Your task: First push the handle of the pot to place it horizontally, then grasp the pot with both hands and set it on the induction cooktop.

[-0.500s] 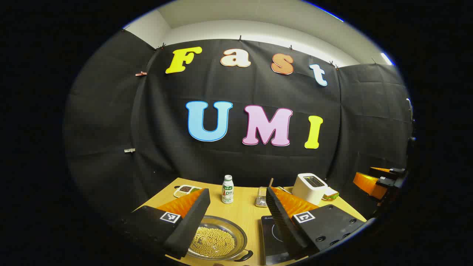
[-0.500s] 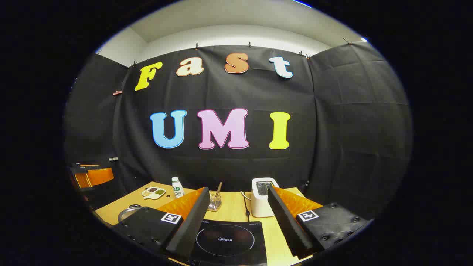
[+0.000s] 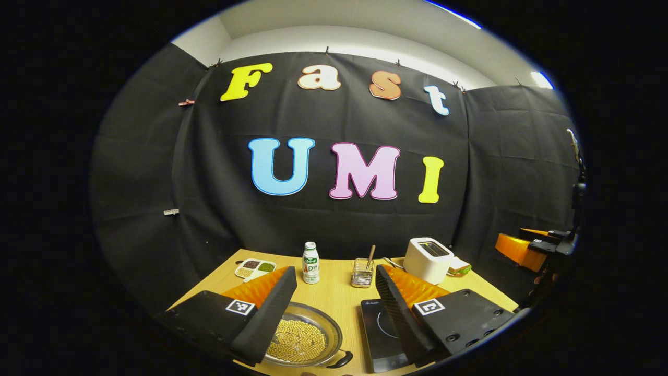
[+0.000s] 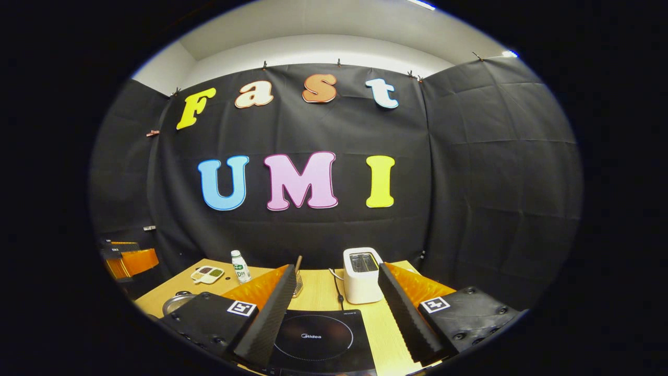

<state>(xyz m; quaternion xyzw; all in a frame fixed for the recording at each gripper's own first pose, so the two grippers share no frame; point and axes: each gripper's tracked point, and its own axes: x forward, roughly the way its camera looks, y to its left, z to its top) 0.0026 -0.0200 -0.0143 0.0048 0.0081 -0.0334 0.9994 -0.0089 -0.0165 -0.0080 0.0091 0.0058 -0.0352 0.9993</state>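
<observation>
A shallow metal pot [image 3: 300,339] full of pale round beans sits on the wooden table [image 3: 334,292], with a black loop handle [image 3: 342,360] on its near right rim. To its right lies the black induction cooktop [image 3: 378,334]. My left gripper [image 3: 334,318] is open, hovering over the pot's right side, with one finger covering the pot's left part. My right gripper [image 4: 334,318] is open above the cooktop [image 4: 318,339]. The pot's rim [image 4: 177,302] peeks out at the left there.
At the back of the table stand a white toaster [image 3: 428,258], a small bottle [image 3: 311,263], a wire utensil holder [image 3: 362,271] and a divided dish [image 3: 254,268]. A sandwich [image 3: 459,268] lies beside the toaster. The other gripper [image 3: 527,250] hangs off the table's right edge.
Everything in both views has slid a little left and up, so slightly more table shows. Both grippers stay open and the pot has not moved on the table.
</observation>
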